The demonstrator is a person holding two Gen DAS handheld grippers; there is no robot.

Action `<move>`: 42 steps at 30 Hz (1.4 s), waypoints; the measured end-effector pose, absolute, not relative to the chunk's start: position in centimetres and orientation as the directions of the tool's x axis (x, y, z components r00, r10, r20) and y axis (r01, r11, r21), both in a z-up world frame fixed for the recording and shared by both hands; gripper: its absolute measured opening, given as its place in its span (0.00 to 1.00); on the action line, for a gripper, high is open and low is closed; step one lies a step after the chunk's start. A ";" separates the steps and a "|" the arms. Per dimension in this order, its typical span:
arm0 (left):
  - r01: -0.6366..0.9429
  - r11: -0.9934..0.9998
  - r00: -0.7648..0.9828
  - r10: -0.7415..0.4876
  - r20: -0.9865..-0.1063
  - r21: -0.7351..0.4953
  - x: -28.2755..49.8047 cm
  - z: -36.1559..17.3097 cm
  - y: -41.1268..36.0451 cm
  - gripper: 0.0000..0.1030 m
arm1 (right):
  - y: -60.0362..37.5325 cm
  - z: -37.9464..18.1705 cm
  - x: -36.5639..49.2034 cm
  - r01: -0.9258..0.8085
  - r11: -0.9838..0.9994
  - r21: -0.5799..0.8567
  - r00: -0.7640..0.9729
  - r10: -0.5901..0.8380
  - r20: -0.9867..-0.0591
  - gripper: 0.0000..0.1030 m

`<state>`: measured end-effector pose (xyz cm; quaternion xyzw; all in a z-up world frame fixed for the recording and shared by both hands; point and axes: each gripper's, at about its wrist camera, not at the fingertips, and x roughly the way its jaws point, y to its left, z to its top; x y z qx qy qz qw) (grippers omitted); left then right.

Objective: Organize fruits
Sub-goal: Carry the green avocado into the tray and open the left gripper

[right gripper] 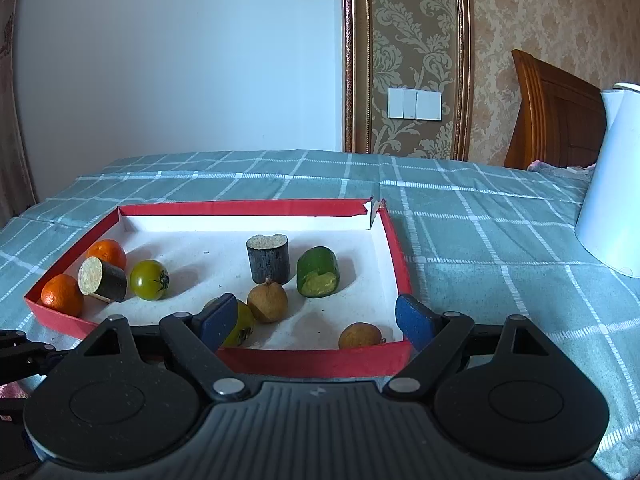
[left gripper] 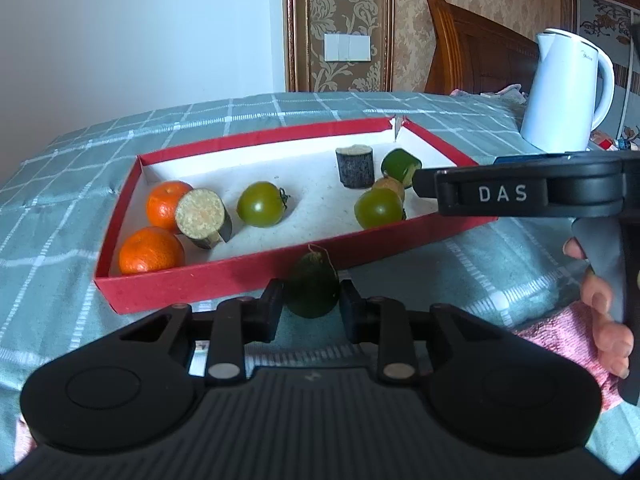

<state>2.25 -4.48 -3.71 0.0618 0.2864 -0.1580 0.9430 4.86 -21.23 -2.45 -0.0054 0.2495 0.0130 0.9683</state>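
Observation:
A red tray (left gripper: 248, 276) (right gripper: 320, 360) on the checked cloth holds two oranges (left gripper: 151, 251) (right gripper: 62, 294), two green tomatoes (left gripper: 261, 204) (right gripper: 149, 280), dark cut cylinders (left gripper: 204, 218) (right gripper: 269, 258), a green cut piece (right gripper: 318, 272) and two brown longans (right gripper: 267, 302). My left gripper (left gripper: 312, 300) is shut on a dark green fruit (left gripper: 313, 290) just in front of the tray's near wall. My right gripper (right gripper: 316, 322) is open and empty over the tray's near right part, a longan (right gripper: 360, 336) between its blue pads (right gripper: 412, 320). It also shows in the left wrist view (left gripper: 416, 182).
A white electric kettle (left gripper: 566, 92) (right gripper: 612, 200) stands to the right of the tray. A pink towel (left gripper: 560, 340) lies at the near right. A wooden headboard (left gripper: 480, 48) and a wall stand behind the table.

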 end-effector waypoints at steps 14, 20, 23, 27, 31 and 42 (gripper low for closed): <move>0.384 0.922 0.786 -0.354 -0.506 -0.049 3.3 0.5 -3.7 0.26 | -22.9 -2.2 5.2 0.049 0.997 0.057 0.873 -0.015 -0.488 0.84; 0.369 0.930 0.787 -0.307 -0.536 0.009 6.4 0.1 -5.0 0.08 | -23.0 -2.3 5.3 0.049 0.997 0.059 0.868 -0.013 -0.496 0.84; 0.368 0.930 0.785 -0.307 -0.538 0.005 7.2 0.0 -5.1 0.08 | -23.0 -2.4 5.3 0.046 0.997 0.061 0.866 -0.009 -0.501 0.84; 0.370 0.929 0.793 -0.305 -0.528 0.020 7.7 0.2 -5.3 0.07 | -22.8 -2.5 5.4 0.042 0.997 0.062 0.861 -0.005 -0.508 0.84; 0.369 0.928 0.793 -0.286 -0.539 0.051 8.7 -0.2 -6.2 0.06 | -22.9 -2.5 5.4 0.046 0.997 0.059 0.861 -0.009 -0.509 0.84; 0.334 0.940 0.805 -0.244 -0.541 0.073 8.5 -1.2 -6.1 0.21 | -22.9 -2.7 5.6 0.042 0.997 0.070 0.852 0.001 -0.523 0.84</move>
